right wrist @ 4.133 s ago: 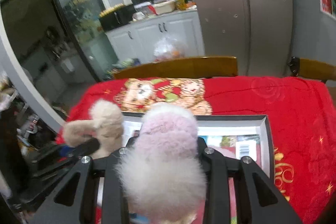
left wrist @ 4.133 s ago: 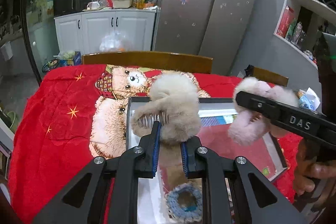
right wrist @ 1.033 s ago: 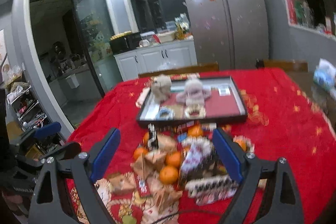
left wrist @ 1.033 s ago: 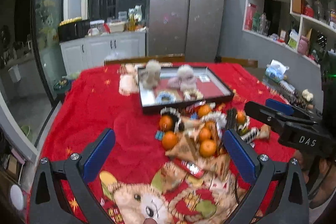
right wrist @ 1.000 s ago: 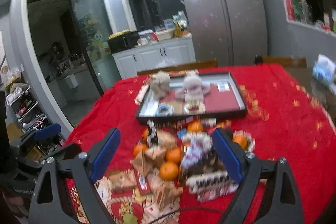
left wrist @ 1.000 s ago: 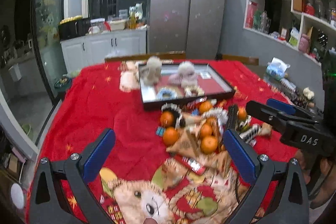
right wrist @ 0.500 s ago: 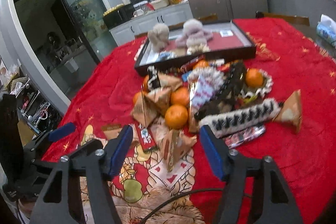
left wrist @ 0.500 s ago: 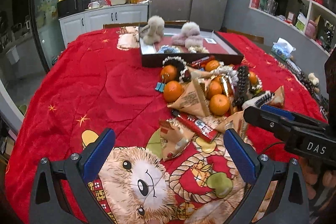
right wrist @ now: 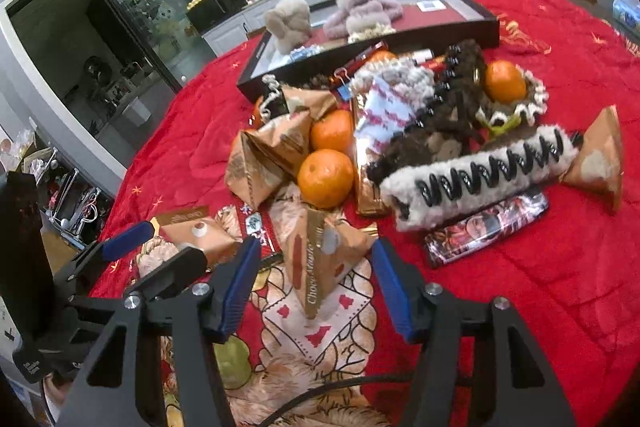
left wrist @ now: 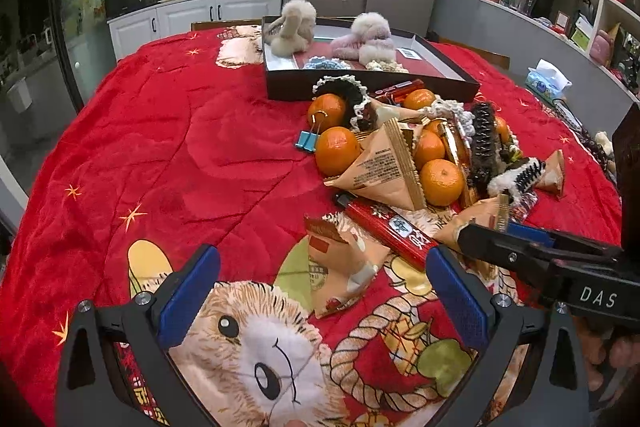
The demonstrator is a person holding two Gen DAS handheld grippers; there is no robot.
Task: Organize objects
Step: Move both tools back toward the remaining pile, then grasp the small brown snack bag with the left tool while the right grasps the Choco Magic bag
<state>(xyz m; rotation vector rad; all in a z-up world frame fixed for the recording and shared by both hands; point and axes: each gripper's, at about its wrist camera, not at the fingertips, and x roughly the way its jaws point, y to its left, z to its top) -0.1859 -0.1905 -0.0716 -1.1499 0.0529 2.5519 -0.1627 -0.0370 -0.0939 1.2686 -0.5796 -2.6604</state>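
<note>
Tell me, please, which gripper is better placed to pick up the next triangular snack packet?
Right. The right gripper is open with a triangular snack packet directly between its fingers. The left gripper is also open but frames mostly bare blanket.

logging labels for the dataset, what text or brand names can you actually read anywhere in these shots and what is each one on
"DAS": white letters on the right gripper body.
"Choco Mavie", roughly, last letters unsure: gold edge of the triangular snack pack between the right gripper's fingers.
Chinese characters on the red snack bar: too small to read.
Print on the tan triangular pack: too small.
</note>
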